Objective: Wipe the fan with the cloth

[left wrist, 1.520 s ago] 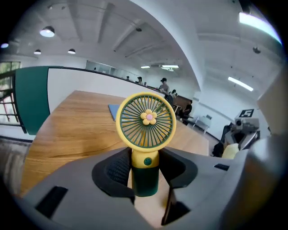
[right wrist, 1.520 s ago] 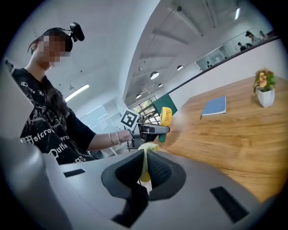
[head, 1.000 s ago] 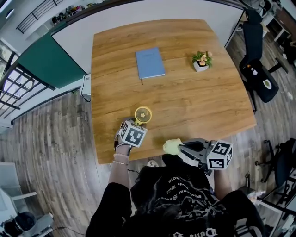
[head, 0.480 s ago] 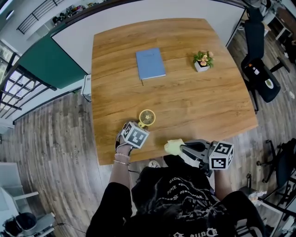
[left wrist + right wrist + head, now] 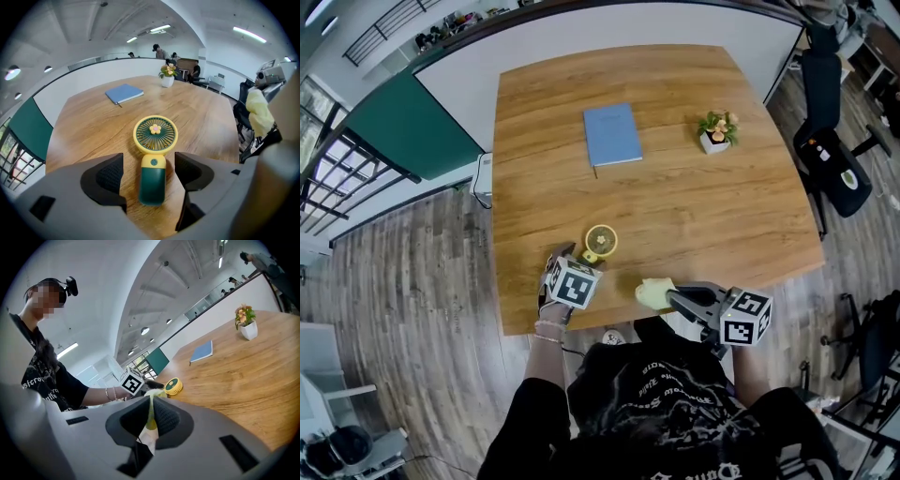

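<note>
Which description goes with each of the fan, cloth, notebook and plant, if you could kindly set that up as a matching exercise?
Things:
1. fan
2. cloth
3. notebook
4. plant

Descriptions:
A. blue, lying flat
B. clamped in the right tool
C. bears small flowers
D. yellow head, green handle

Pairs: 1-D, 2-B, 3-A, 4-C.
</note>
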Motion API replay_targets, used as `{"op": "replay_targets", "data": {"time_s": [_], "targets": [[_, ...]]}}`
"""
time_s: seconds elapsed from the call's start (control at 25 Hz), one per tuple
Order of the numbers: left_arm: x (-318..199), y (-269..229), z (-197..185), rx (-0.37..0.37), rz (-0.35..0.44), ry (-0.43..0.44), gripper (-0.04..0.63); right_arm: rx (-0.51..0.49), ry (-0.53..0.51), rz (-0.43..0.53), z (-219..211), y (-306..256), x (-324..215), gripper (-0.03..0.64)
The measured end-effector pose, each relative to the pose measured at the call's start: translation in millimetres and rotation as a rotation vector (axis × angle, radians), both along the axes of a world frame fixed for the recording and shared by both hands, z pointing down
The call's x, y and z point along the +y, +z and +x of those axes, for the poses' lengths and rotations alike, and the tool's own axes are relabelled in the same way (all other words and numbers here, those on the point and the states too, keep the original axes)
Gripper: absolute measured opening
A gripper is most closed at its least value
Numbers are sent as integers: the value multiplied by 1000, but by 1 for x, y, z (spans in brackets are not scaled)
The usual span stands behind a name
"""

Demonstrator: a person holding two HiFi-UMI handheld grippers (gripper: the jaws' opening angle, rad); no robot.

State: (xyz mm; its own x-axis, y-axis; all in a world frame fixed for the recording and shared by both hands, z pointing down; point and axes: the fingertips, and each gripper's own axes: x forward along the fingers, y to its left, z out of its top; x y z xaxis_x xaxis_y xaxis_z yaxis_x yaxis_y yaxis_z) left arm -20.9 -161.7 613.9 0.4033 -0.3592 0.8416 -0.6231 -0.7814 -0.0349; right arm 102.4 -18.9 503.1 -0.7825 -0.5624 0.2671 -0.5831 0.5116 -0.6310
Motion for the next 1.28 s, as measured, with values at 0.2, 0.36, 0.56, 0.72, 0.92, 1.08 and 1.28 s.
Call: {"op": "replay_targets", "data": {"time_s": [0.2,0.36,0.56,0.72,0.92,1.08,1.28], "targets": [[12,-26,3,150,27,-68,345,68,105,40,7,3,-19,28],[24,-55,-3,300,34,-148,345,230,189,91,11,4,-37,29],[32,-90,-22,446,110,-237,345,381,315,180,14,-5,-55,29],[46,-110,-47,513,198,-317,345,429,460,227,26,-18,-64,29],[65,-109,-71,542,242,-380,345,548,500,249,27,-13,-58,29],[72,-104,-80,531,239,-388,345,625,526,270,24,-12,-58,29],[73,-107,-75,532,219,-364,345,643,525,294,18,-18,-58,29]]}}
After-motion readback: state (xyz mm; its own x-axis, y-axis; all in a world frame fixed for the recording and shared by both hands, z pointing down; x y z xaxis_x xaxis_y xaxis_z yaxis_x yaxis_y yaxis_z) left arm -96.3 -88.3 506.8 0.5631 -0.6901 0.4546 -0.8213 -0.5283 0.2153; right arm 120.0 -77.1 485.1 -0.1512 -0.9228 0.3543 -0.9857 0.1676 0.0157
